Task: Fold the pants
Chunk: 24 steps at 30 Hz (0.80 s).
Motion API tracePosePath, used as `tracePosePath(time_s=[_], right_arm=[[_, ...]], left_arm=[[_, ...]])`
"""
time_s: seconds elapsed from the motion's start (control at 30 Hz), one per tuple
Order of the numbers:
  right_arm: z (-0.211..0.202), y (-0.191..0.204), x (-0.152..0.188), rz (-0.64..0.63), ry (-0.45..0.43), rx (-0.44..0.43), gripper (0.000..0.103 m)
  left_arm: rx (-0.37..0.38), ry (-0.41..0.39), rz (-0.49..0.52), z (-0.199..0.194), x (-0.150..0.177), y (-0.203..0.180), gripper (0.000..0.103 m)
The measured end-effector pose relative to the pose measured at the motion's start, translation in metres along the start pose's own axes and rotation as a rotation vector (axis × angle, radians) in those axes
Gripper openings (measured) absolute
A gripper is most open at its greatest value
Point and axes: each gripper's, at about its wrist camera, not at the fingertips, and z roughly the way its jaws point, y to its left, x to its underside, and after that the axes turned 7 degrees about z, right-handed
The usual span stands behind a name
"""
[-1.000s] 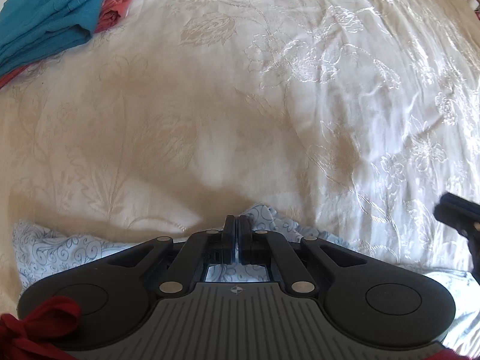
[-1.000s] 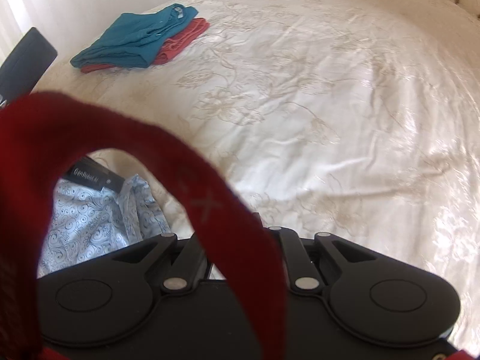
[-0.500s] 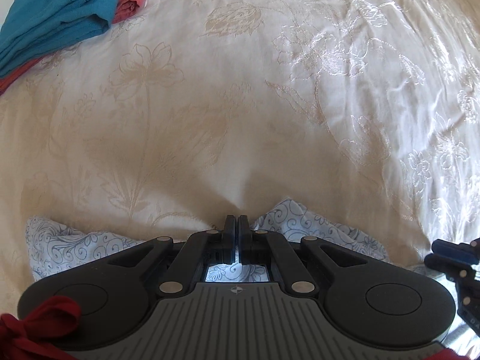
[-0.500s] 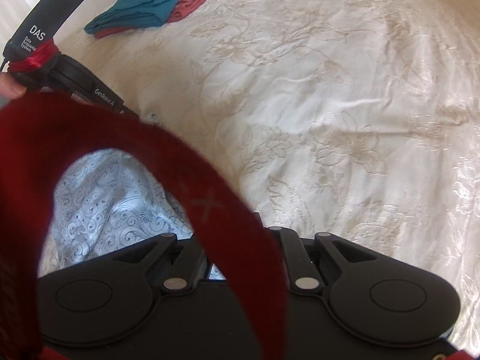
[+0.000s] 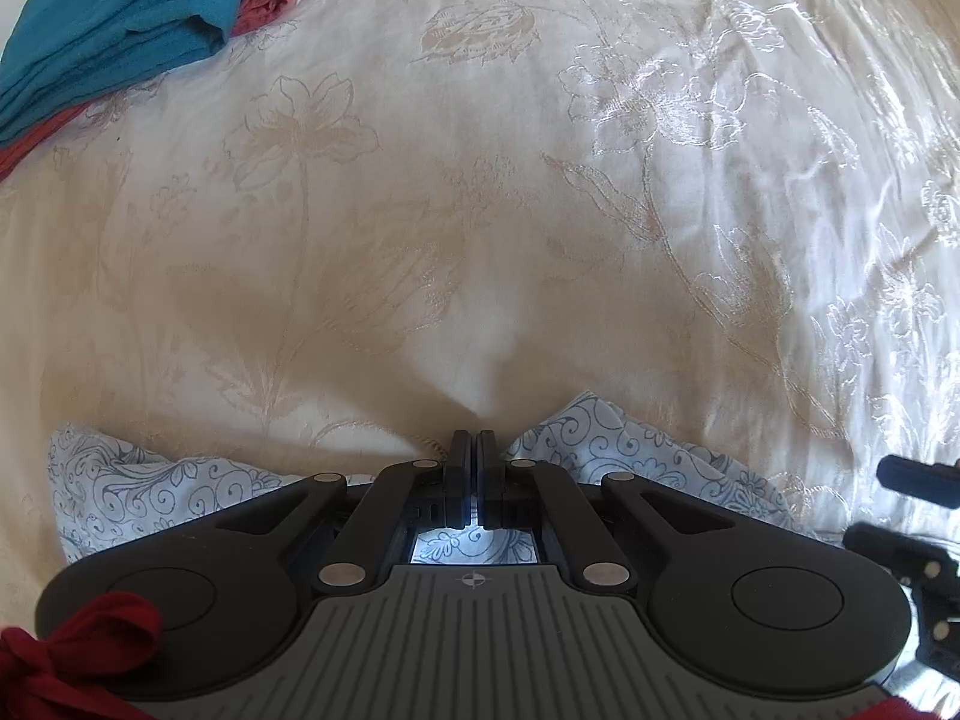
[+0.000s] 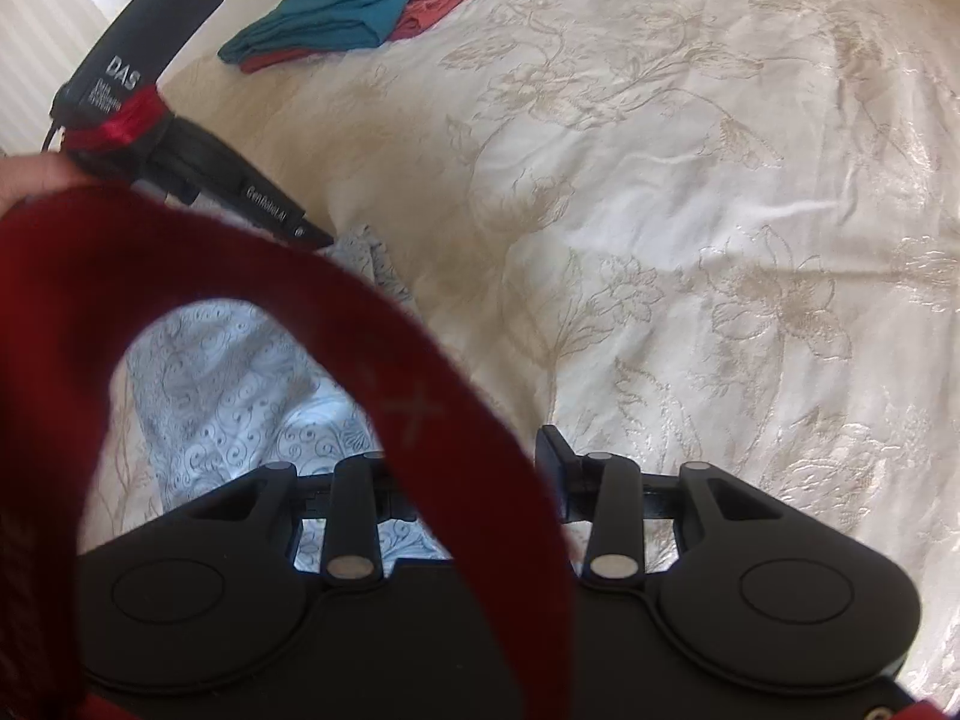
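Quick count of what's on the bed (image 5: 480, 240): one pair of pale blue pants (image 5: 600, 438) with a swirly print, two folded garments stacked in the far left corner, and two sets of tongs.

The pants lie bunched at the near edge of the bedspread, spreading to both sides of the left tongs (image 5: 471, 450). Those tongs are pressed together with basically no gap, tips down at the pants' edge, and patterned fabric shows through the window right behind them. Whether any cloth is actually pinched between the tips I can't tell, the tips hide it.

The right tongs (image 6: 480, 468) are spread wide, and they've just been opening. Blue fabric sits under their left half, but nothing looks gripped. Only the right finger (image 6: 555, 459) is clearly visible.

The stack: a teal garment (image 6: 354, 6) on top of a reddish one (image 6: 444, 0), well away from the pants.

What gets in the way: a big red strap loop (image 6: 420, 408) hangs right across the right wrist view, covering the left finger of the right tongs and a good chunk of the pants. In that same view the left tool's black body, lettered DAS, reaches down to the pants from the upper left.
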Motion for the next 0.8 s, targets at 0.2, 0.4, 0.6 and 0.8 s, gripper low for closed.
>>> tracePosePath(time_s=[0.2,0.4,0.6,0.8], right_arm=[[0.016,0.009,0.005,-0.088,0.078,0.006,0.049],[0.023,0.021,0.017,-0.116,0.105,-0.007,0.049],[0.022,0.014,0.009,-0.121,0.058,0.113,0.028],[0.003,-0.012,-0.009,0.027,-0.023,0.129,0.030]], left_arm=[[-0.004,-0.002,0.003,0.001,0.000,0.000,0.003],[-0.001,0.002,0.002,0.004,0.000,0.003,0.003],[-0.004,0.001,0.002,0.005,0.000,0.002,0.003],[-0.011,0.001,0.006,0.005,0.001,0.001,0.003]])
